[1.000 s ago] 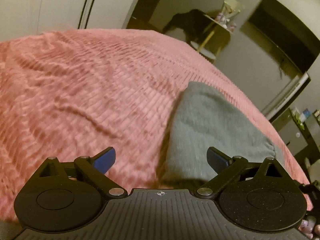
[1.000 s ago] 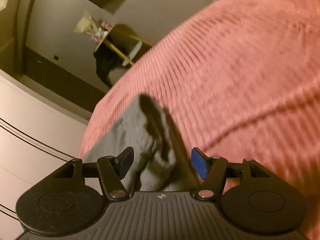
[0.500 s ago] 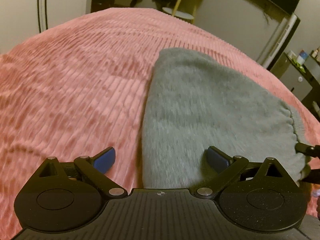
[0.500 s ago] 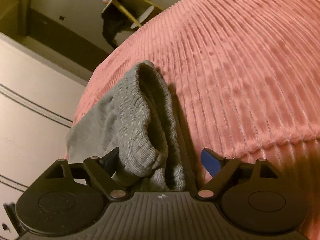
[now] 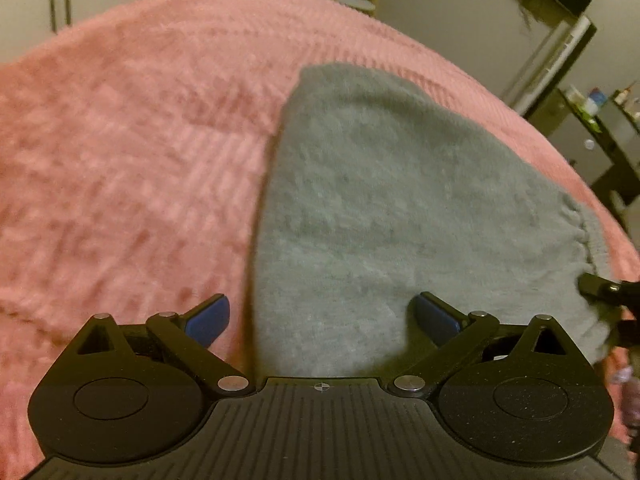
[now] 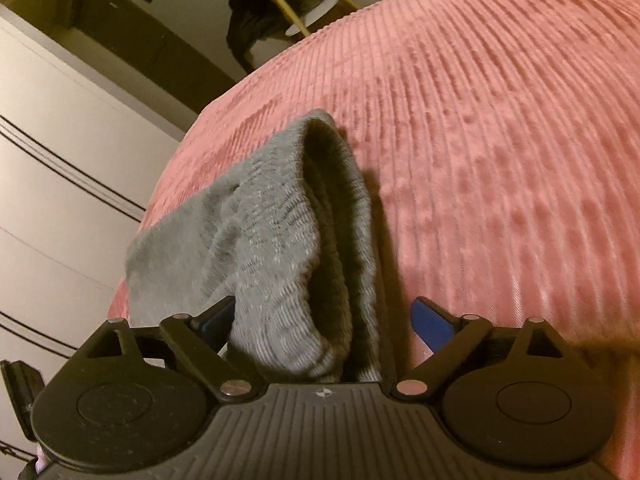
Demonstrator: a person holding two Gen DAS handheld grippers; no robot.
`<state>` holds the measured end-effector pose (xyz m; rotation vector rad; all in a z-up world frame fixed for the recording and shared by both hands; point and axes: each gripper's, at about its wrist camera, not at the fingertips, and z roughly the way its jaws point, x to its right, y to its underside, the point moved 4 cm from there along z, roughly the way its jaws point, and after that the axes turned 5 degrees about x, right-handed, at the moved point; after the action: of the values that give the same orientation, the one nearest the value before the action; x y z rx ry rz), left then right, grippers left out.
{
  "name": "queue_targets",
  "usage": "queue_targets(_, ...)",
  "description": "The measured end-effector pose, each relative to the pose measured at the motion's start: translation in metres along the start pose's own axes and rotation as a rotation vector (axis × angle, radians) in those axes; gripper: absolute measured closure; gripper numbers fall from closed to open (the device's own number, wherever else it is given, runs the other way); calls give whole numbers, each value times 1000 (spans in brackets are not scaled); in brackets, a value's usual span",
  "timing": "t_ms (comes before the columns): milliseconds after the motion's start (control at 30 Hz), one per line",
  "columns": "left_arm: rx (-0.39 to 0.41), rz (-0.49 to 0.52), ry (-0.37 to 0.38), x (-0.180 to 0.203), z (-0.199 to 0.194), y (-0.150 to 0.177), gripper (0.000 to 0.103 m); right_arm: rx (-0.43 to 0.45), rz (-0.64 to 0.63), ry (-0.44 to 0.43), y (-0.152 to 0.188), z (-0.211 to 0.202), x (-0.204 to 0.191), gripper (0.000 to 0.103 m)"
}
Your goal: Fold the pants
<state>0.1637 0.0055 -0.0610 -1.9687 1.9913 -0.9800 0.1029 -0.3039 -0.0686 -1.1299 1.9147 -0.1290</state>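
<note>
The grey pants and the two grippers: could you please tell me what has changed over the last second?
Both grippers have come down closer to the grey pants. The right gripper has just been opening; the ribbed waistband lies loose between its jaws, no longer pinched. The left gripper now straddles the folded pants' edge. Unchanged: the left gripper stays wide open, and the pants stay folded on the pink bedspread.

The grey knitted fleece pants (image 5: 380, 208) are lying folded into a flat, rounded bundle on a pink ribbed bedspread (image 5: 132, 168), near its edge. Their ribbed waistband (image 6: 304, 240) is gaping open in a loose upright loop, its layers stacked unevenly.
</note>
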Motion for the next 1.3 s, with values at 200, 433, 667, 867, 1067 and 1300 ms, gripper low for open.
queue_targets(200,-109,94,97,3,28,-18,0,-81,39,-116,-19,27,2,30)
queue_targets(433,-113,109,171,7,54,-36,0,-145,115,-202,-38,51,12,28)
queue_targets(667,4,98,178,9,38,-35,43,-89,37,-155,-37,41,-14,46)
queue_targets(867,76,65,203,11,17,-49,64,1,10,-242,-51,31,-63,50)
queue_targets(1067,155,31,138,22,-5,-74,46,80,-71,-246,-85,30,-106,41)
queue_targets(1300,253,98,-155,4,-21,-56,15,306,-156,-25,-100,-2,-101,22)
